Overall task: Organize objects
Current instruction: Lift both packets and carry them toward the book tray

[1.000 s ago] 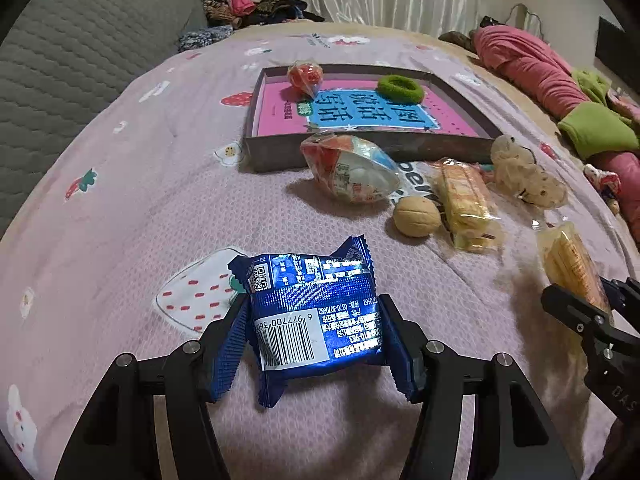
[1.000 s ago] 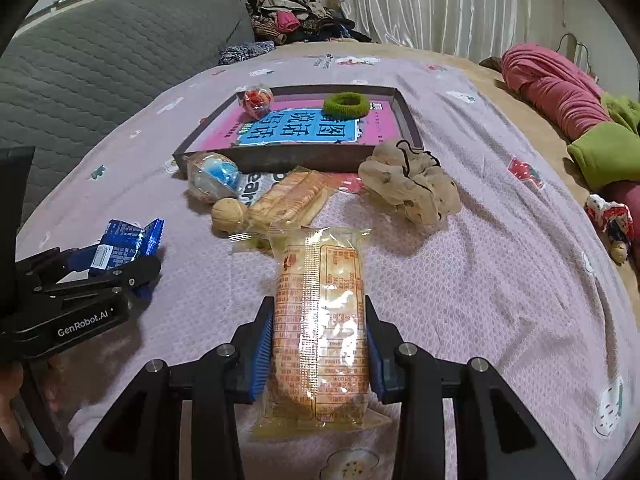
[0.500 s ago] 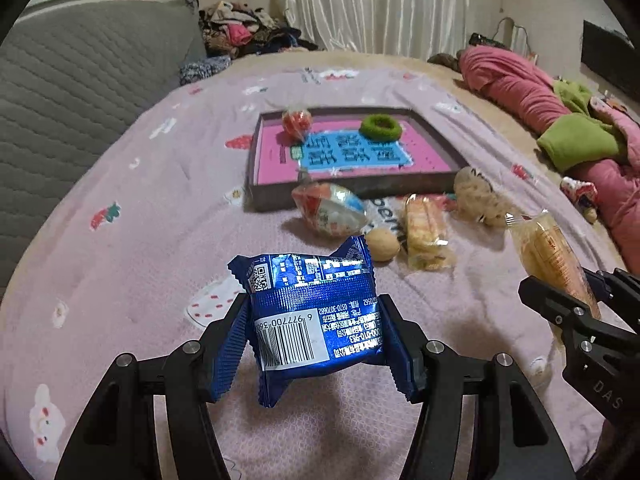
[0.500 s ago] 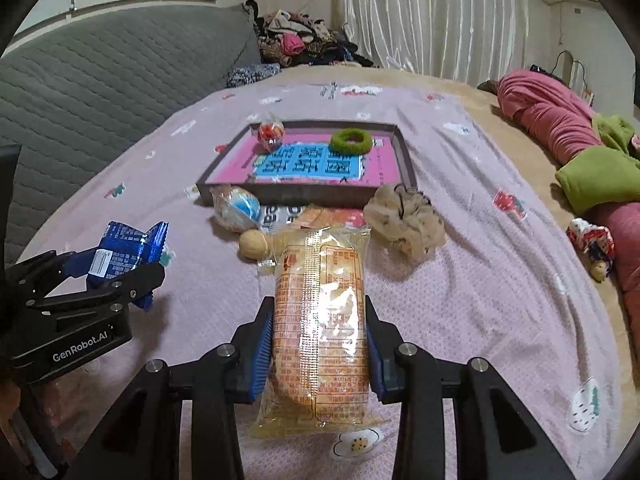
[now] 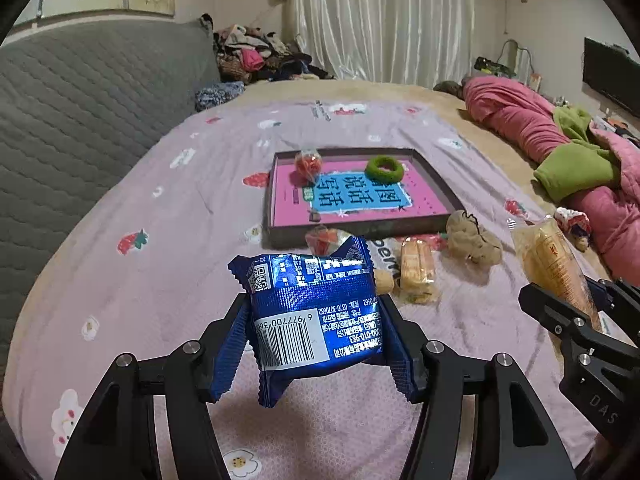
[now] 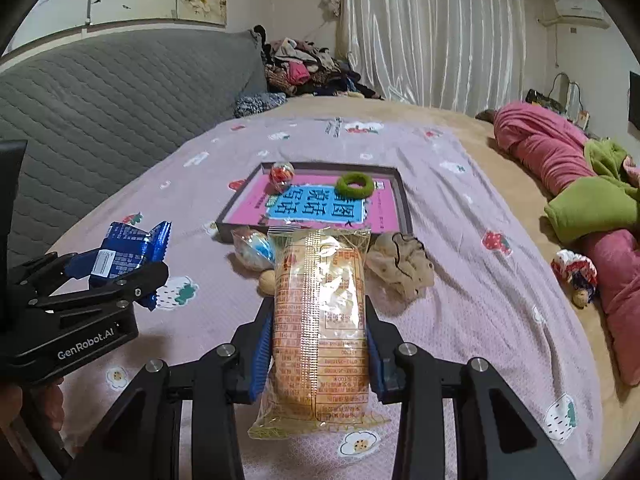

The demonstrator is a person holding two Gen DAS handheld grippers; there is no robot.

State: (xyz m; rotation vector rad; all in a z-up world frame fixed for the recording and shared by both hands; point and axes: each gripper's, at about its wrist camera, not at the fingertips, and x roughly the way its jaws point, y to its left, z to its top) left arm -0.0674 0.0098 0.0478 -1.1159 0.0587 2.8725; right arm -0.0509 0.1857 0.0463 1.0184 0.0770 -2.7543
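My left gripper (image 5: 316,340) is shut on a blue snack packet (image 5: 314,316) and holds it well above the bed. My right gripper (image 6: 320,344) is shut on a long orange wafer packet (image 6: 320,320), also lifted. Each shows in the other view: the blue packet (image 6: 128,252) at left, the wafer packet (image 5: 552,264) at right. Ahead lies a dark tray (image 5: 436,188) with a pink and blue book (image 5: 360,196), a red wrapped ball (image 5: 308,162) and a green hair ring (image 5: 386,168).
In front of the tray lie a clear wrapped snack (image 6: 252,252), a round nut (image 6: 266,282), a second wafer packet (image 5: 416,276) and a beige scrunchie (image 6: 404,264). Pink and green bedding (image 6: 592,200) is at the right. A grey headboard (image 5: 80,108) is at the left.
Both grippers have risen and pulled back with their packets; the tray and loose items now look smaller and farther.
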